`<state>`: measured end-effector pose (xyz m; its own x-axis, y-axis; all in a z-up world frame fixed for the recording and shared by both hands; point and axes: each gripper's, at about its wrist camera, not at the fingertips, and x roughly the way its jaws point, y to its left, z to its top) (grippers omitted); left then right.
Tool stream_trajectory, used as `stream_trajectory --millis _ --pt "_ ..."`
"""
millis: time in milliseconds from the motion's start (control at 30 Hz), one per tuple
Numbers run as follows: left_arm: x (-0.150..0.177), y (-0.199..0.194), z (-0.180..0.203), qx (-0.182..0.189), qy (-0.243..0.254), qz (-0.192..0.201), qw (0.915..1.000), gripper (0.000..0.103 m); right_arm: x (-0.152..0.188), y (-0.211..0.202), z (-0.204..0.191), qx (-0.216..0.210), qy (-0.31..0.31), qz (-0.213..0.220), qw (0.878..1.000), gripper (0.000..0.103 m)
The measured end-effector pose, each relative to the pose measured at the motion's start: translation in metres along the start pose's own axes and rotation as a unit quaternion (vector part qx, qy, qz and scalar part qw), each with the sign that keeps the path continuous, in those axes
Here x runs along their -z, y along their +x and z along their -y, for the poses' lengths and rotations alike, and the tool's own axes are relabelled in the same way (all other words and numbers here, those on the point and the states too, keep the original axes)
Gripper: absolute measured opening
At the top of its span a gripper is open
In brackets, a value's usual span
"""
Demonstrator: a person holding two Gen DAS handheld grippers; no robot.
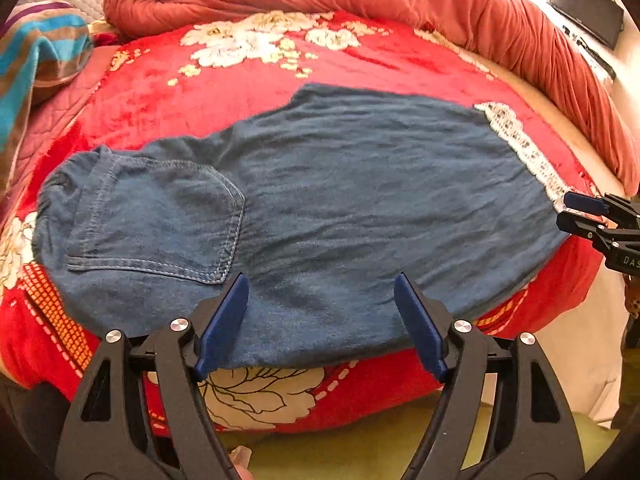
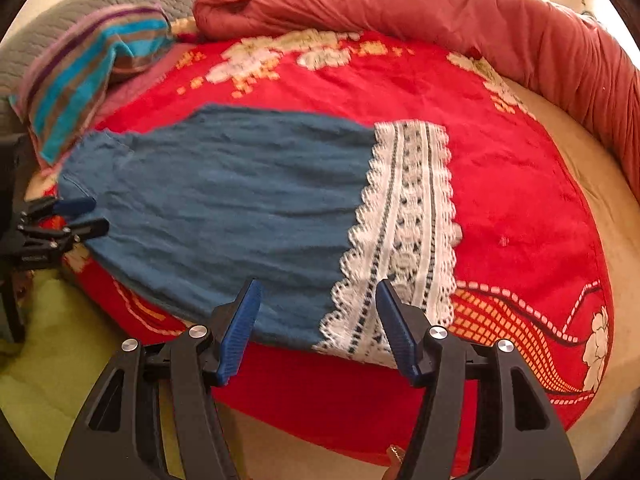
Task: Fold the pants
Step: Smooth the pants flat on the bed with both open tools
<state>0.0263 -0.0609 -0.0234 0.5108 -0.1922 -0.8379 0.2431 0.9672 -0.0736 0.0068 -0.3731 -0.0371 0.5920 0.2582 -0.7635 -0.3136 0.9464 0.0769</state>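
The red blanket [image 2: 520,184] lay bare beyond the pants [image 1: 320,200], leaving open room there. A rolled quilt [image 1: 500,20] walled the far edge, and a striped towel [image 2: 80,80] crowded the waistband end.

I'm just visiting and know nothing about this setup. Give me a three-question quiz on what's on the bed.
1. True or false: the left gripper has clamped the pants.
2. What trims the leg end? A) zipper B) white lace C) buttons
3. What colour is the flowered blanket under the pants?

Key: 1. False, both the left and the right gripper have jaws apart over the near edge. 2. B, the lace. 3. Red.
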Motion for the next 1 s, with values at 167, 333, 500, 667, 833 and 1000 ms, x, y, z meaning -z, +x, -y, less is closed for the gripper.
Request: stream_trajectory --millis 167,333,500,667,833,1000 --pt "-0.005 -0.017 0.007 -0.005 0.007 0.022 0.9997 0.078 -0.009 -0.016 -0.003 -0.012 0.000 0.030 0.999 0.080" --pt "-0.009 -0.029 0.016 -0.009 0.016 0.038 0.9991 0.086 -0.016 -0.029 -0.003 -0.016 0.002 0.055 0.998 0.081" --pt "-0.013 -0.041 0.023 -0.010 0.026 0.056 0.9981 0.091 -0.019 -0.040 0.003 -0.015 0.013 0.073 0.997 0.081" --pt "-0.019 -0.050 0.032 -0.010 0.034 0.071 0.9969 0.093 -0.018 -0.049 0.012 -0.010 0.024 0.086 0.996 0.081" --pt "-0.026 -0.054 0.042 -0.006 0.044 0.078 0.9960 0.093 -0.016 -0.055 0.020 -0.005 0.031 0.094 0.995 0.081" --pt "-0.034 -0.051 0.052 -0.001 0.048 0.079 0.9957 0.093 -0.013 -0.057 0.030 -0.002 0.039 0.098 0.994 0.081"
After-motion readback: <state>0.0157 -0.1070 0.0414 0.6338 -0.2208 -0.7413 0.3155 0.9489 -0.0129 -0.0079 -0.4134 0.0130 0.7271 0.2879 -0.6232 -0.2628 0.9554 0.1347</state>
